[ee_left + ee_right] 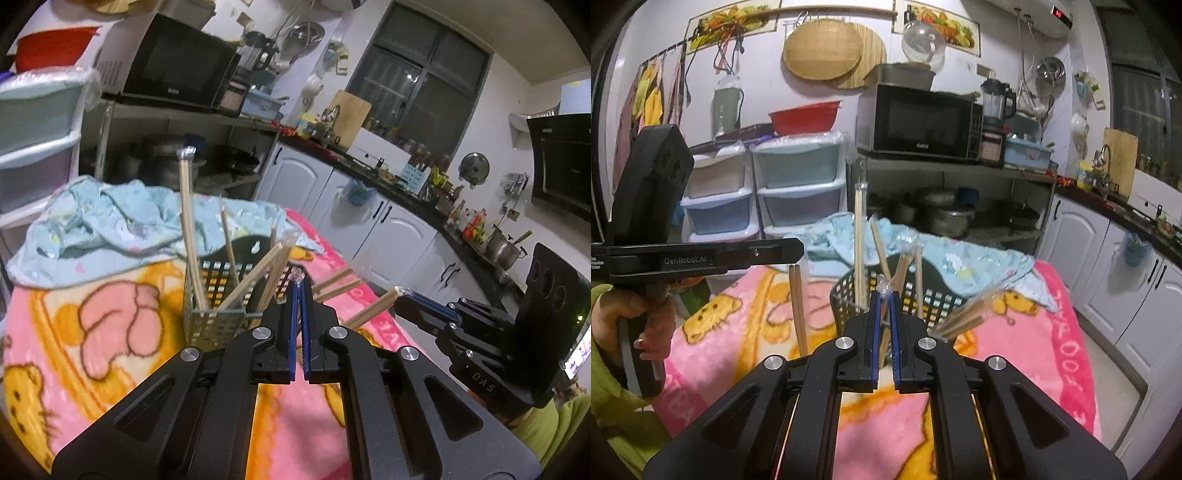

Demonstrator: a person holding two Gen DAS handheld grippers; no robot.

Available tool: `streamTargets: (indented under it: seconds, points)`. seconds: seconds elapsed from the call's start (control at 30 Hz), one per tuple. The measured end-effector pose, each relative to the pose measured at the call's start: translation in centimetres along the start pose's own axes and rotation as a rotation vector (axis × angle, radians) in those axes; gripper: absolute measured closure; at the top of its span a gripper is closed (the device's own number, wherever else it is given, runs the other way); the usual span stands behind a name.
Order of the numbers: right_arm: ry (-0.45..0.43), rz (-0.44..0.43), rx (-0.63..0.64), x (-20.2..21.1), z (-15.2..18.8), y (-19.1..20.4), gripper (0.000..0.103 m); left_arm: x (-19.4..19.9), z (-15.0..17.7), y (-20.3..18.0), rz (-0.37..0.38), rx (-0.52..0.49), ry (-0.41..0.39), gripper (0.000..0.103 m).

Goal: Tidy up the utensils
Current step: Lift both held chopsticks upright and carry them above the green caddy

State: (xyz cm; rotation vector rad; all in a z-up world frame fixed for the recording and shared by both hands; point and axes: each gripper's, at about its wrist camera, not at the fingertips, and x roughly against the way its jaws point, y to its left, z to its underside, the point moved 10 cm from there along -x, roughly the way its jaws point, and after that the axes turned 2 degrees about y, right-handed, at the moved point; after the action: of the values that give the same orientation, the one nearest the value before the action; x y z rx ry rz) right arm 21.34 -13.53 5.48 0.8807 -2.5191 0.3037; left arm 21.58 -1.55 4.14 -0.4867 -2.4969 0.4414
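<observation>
- While its side reads "GenRobot.AI", the left gripper (798, 251) is clamped on a wrapped chopstick pair (798, 310).
- The right gripper (400, 292), marked "DAS", pinches a second wrapped pair (369, 309).

Chopsticks (860, 243) bristling from my basket (923, 295) block its mouth, the blue cloth (979, 262) crowds behind; the pink blanket (1052, 350) alongside lies open.

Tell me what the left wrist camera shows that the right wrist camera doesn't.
Only the left wrist view shows the range hood and a steel pot on the counter. Only the right wrist view shows the woven tray on the wall and the stacked plastic drawers. Both show the chopstick basket, pink blanket and microwave.
</observation>
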Motion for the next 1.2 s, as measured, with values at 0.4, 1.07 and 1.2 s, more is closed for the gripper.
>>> streamTargets:
  seconds: [0.4, 1.07, 1.2]
  points:
    - [-0.101, 0.052, 0.016, 3.0, -4.1, -1.7, 0.098, 2.2, -5.9, -1.9, 0.007, -0.060, -0.103, 0.103]
    - [-0.219, 0.115, 0.025, 4.6, -10.4, -3.7, 0.103, 2.8, -14.0, -2.6, -0.034, -0.139, -0.199, 0.103]
    - [-0.169, 0.099, 0.015, 3.2, -9.2, -4.0, 0.102, 2.1, -14.5, -1.8, -0.049, -0.127, -0.199, 0.103]
